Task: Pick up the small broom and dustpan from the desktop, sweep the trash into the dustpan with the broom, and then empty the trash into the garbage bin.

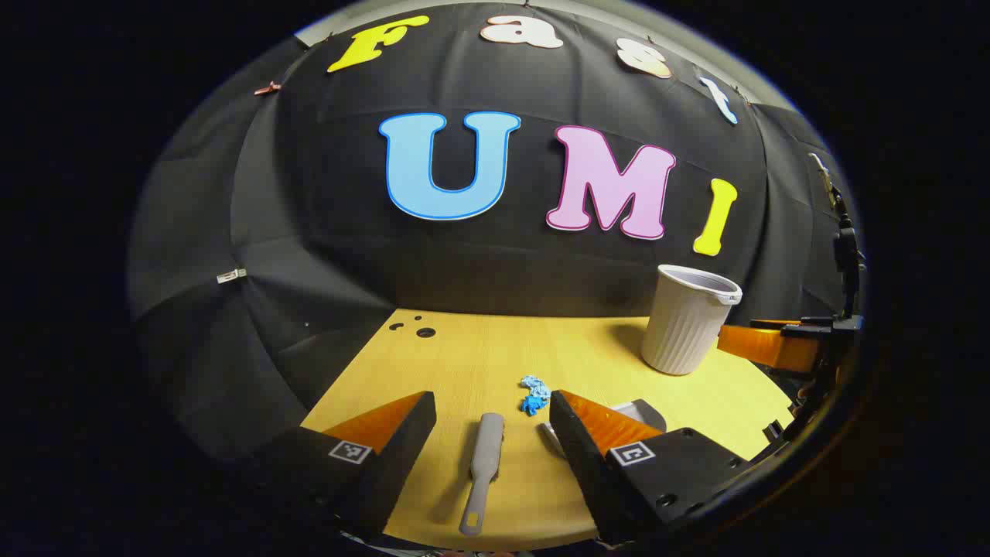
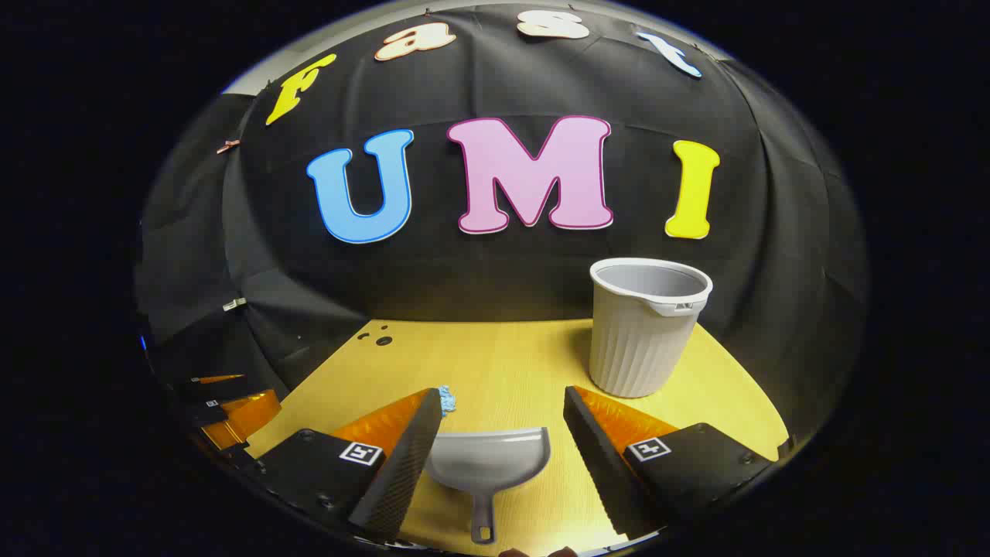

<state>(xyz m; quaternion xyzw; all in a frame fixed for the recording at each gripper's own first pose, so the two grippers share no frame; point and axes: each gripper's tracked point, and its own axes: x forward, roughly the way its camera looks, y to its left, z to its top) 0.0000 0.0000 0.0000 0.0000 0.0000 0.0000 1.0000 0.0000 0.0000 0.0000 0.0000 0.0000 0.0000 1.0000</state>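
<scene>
A small grey broom lies flat on the yellow desktop, handle toward me, between the fingers of my left gripper, which is open and above it. Crumpled blue trash sits just past the broom's head. The grey dustpan rests on the desktop with its handle toward me, between the fingers of my open right gripper. In the left gripper view the dustpan is partly hidden behind a finger. The blue trash peeks out beside a finger. Neither gripper touches anything.
A ribbed grey garbage bin stands upright at the back right of the desktop; the bin is right of the trash. Cable holes mark the back left corner. The right gripper shows far right, the left gripper far left.
</scene>
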